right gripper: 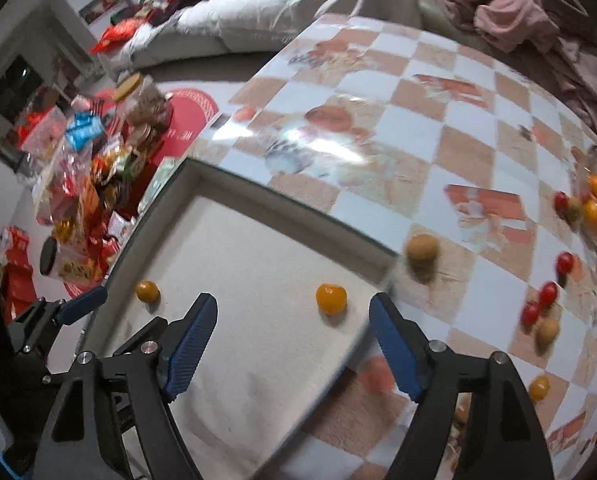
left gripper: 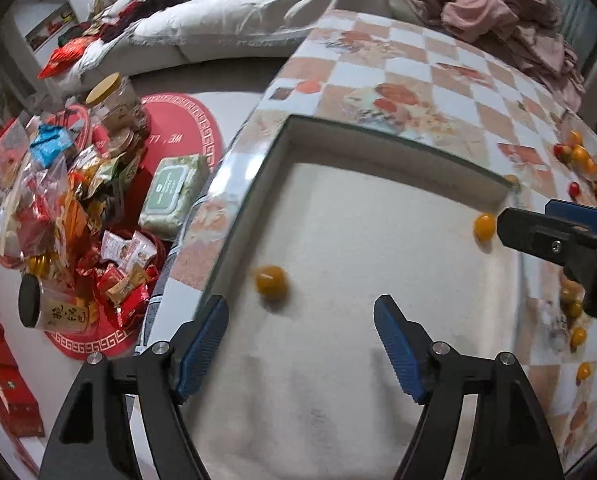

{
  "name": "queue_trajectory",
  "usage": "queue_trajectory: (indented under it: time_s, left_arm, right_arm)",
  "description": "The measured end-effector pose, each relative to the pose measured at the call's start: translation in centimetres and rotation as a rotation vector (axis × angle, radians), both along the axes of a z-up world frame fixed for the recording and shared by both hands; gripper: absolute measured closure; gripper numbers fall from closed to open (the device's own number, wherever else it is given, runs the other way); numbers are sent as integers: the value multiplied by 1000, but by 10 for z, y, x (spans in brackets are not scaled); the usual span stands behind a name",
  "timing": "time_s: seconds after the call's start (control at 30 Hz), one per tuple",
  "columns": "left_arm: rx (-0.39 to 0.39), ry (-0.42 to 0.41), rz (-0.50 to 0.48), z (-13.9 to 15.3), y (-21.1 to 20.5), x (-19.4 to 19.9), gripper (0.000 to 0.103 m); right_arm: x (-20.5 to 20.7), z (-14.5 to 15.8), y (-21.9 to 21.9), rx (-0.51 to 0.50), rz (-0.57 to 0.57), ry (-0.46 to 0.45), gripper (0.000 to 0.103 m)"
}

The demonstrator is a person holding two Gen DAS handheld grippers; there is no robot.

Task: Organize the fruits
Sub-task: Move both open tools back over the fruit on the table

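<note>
A shallow white tray (left gripper: 338,360) (right gripper: 238,360) lies on the checkered table. Two small orange fruits lie in it: one near its left side (left gripper: 271,282) (right gripper: 147,291), one near its right rim (left gripper: 484,227) (right gripper: 330,298). My left gripper (left gripper: 301,344) is open and empty above the tray, just behind the left fruit. My right gripper (right gripper: 292,346) is open and empty over the tray's right edge, just behind the right fruit; it also shows in the left wrist view (left gripper: 558,240). Loose red, orange and brown fruits (right gripper: 546,296) lie scattered on the table to the right.
A brown round fruit (right gripper: 422,251) sits just past the tray's far right corner. A low table with snack packets and jars (left gripper: 70,208) stands left of the table edge. A sofa with white covers (left gripper: 226,12) and pink cloth (left gripper: 498,12) lies behind.
</note>
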State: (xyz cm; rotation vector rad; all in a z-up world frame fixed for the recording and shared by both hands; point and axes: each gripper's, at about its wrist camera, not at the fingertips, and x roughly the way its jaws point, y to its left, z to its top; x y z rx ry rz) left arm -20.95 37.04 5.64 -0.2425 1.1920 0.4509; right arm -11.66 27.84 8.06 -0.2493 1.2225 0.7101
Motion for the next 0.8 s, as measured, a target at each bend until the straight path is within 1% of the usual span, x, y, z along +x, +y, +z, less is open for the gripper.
queue_trajectory:
  time_s: [0.1,0.2,0.47,0.53,0.63,0.8]
  left_arm:
    - [3,-10,-57,10,-20,6,27]
    - [-13,-26,-112,18,-41,15,27]
    - [-54,-71,-258,34,-102,51,27]
    - [-65,-73,-291,34,-116,60,27]
    - [-82,-69,-333,30,-134,70,27]
    - [-92,-27,-395,12,-160,84,27]
  right_arm:
    - [2,5,-26,-3,-56,-2,21]
    - [6,7,-60,-10,-128,8,21]
    - [11,-4,-155,-71,-335,42,21]
    - [15,-10,-177,-94,-386,50,21]
    - [20,-17,-197,-121,-431,53,21]
    - [28,-28,-214,-131,-463,61,21]
